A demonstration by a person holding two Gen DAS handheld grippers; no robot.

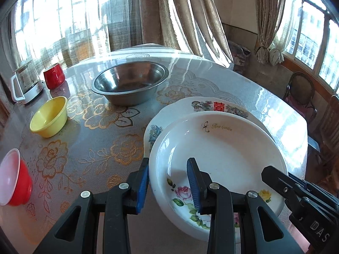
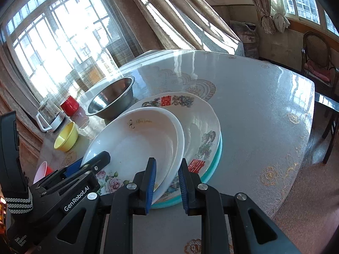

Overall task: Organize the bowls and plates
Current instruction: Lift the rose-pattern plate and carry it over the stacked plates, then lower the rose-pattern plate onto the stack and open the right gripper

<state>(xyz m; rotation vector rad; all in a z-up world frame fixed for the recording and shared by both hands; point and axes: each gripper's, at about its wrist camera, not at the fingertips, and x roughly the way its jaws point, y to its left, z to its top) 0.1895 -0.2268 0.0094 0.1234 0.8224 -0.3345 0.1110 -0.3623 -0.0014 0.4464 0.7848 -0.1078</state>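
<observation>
Both grippers pinch the white plate: the left gripper (image 1: pixel 167 182) straddles its near-left rim, the right gripper (image 2: pixel 167 182) its near-right rim. The white plate (image 1: pixel 218 154) lies just ahead of both, tilted over the patterned plate (image 1: pixel 186 108), which rests on a teal one (image 2: pixel 218 150) on the table (image 2: pixel 264 97). Whether the white plate touches the patterned plate beneath is hidden.

Mounted on each gripper, looking forward and downward along the fingers. Left wrist view: close above the white plate's (image 1: pixel 216 160) near-left rim, facing the far windows. Right wrist view: close at its near-right rim (image 2: pixel 135 144). Shared: plate stack, steel bowl (image 1: pixel 129 82) (image 2: pixel 112 99), table's far left.
</observation>
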